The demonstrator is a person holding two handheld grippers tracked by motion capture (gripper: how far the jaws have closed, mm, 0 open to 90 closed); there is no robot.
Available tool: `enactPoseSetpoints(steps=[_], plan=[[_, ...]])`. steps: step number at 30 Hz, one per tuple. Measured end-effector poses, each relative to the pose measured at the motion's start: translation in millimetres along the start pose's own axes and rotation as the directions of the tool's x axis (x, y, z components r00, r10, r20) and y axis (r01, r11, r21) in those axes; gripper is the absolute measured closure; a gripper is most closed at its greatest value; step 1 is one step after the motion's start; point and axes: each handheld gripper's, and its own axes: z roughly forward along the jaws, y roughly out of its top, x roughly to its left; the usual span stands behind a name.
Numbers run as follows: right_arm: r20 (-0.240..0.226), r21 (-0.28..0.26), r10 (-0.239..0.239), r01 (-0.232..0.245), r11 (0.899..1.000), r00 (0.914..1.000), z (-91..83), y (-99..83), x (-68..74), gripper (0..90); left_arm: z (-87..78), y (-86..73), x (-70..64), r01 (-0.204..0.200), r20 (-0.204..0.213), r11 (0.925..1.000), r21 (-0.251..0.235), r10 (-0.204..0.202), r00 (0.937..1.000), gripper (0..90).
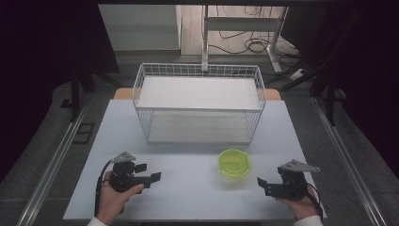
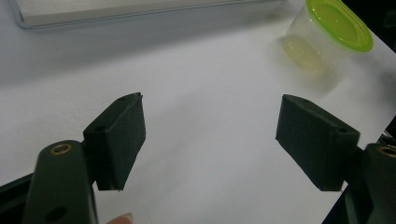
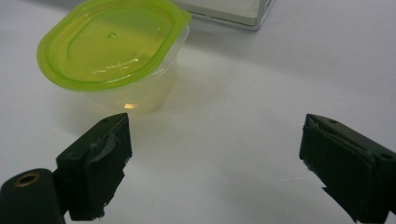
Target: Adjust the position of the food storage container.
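High view, left to right. At the lower left of the frame a person's left hand [image 1: 115, 195] holds the left gripper [image 1: 153, 178], its black jaws pointing toward the right of the frame above the pale grey rectangular tabletop [image 1: 188, 188]; a black cable [image 1: 99, 183] loops from its body down past the wrist. In the upper centre stands a white wire-mesh basket with a flat white shelf [image 1: 198, 101], set on the far half of the table. Just below the basket's right half, at centre right, sits a small clear plastic tub with a lime-green oval lid [image 1: 234, 163] — upright, lid on, touching neither gripper. At the lower right the right hand [image 1: 301, 205] holds the right gripper [image 1: 262, 184], jaws pointing toward the left of the frame, with a grey three-cornered plate [image 1: 298, 165] on top.

Left gripper view. The jaws of the left gripper [image 2: 210, 140] stand spread wide with bare table between them; the tub [image 2: 327, 37] lies in the upper right corner, well apart from the pads.

Right gripper view. The right gripper [image 3: 215, 163] is likewise spread, nothing between its jaws — the tub [image 3: 116, 60] fills the upper left, near the tip of the left-hand jaw but apart from it. A corner of the basket's base [image 3: 233, 11] shows at the top centre.
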Motion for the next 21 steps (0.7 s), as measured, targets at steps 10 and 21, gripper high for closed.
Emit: enactPoseSetpoints(steps=[10, 21], plan=[[-0.032, 0.036, 0.031, -0.03, 0.999, 0.999, -3.2, -1.4, -1.7, 16.1, 3.2, -2.7, -1.5, -0.008, 0.003, 0.9998, 0.017, 0.008, 1.0, 24.0], [-0.044, 0.052, 0.084, -0.081, 0.995, 0.9956, -1.5, 1.7, -4.0, 19.4, 2.3, -1.6, 1.1, 0.006, 0.008, 0.9999, 0.015, -0.007, 0.9999, 24.3]])
